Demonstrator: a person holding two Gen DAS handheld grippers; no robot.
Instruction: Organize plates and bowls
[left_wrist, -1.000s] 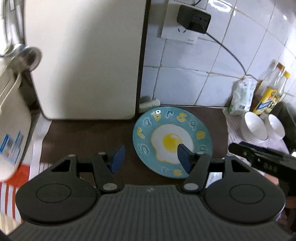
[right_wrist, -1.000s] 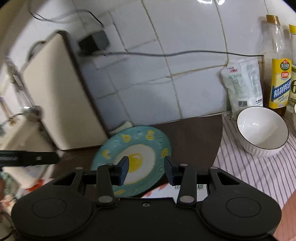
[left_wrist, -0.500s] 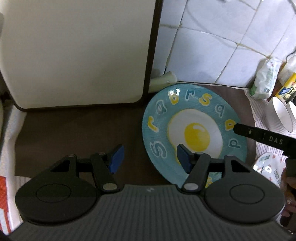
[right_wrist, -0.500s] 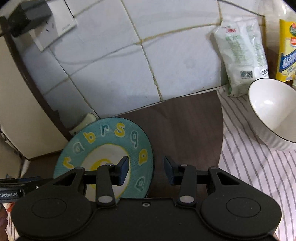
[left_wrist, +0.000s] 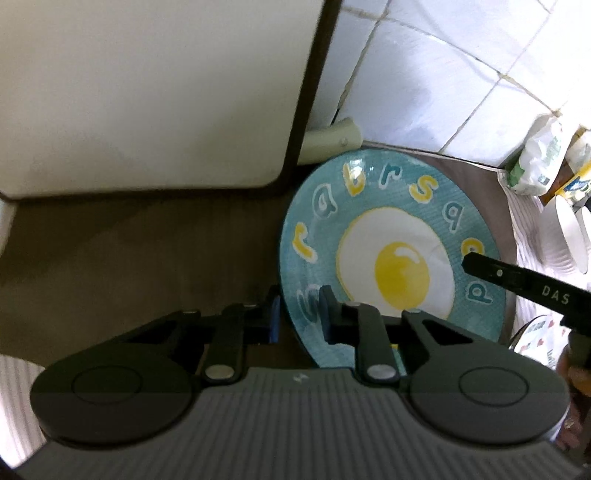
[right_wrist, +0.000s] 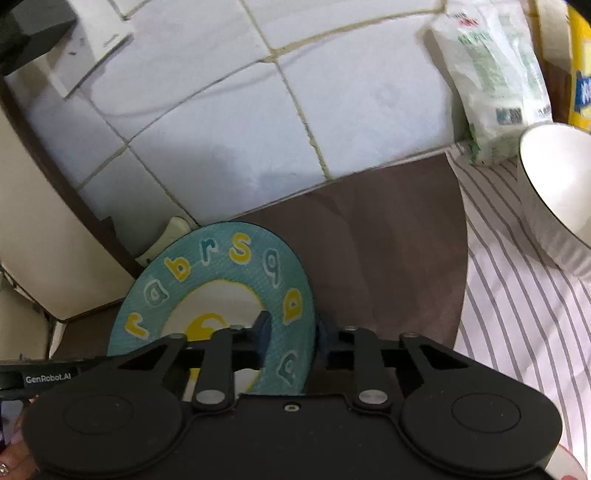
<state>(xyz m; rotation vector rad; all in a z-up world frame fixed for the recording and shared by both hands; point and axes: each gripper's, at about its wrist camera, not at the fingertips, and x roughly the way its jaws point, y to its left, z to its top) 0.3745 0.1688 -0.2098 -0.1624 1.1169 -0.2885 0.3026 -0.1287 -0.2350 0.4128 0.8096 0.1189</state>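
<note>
Plate (left_wrist: 391, 258), teal with a fried-egg print, on the dark mat (left_wrist: 129, 251), pinched at opposite rims. Left gripper (left_wrist: 297, 310) just closed on the near-left rim, one finger under, one over; right gripper (right_wrist: 291, 334) just closed on the right rim. Only in the left view: a second patterned plate (left_wrist: 535, 332) beyond the right finger. Only in the right view: an empty white bowl (right_wrist: 557, 184) on the striped cloth (right_wrist: 517, 314), a bag (right_wrist: 491, 81) behind it. Appliance (left_wrist: 147, 92) just left of the plate.
</note>
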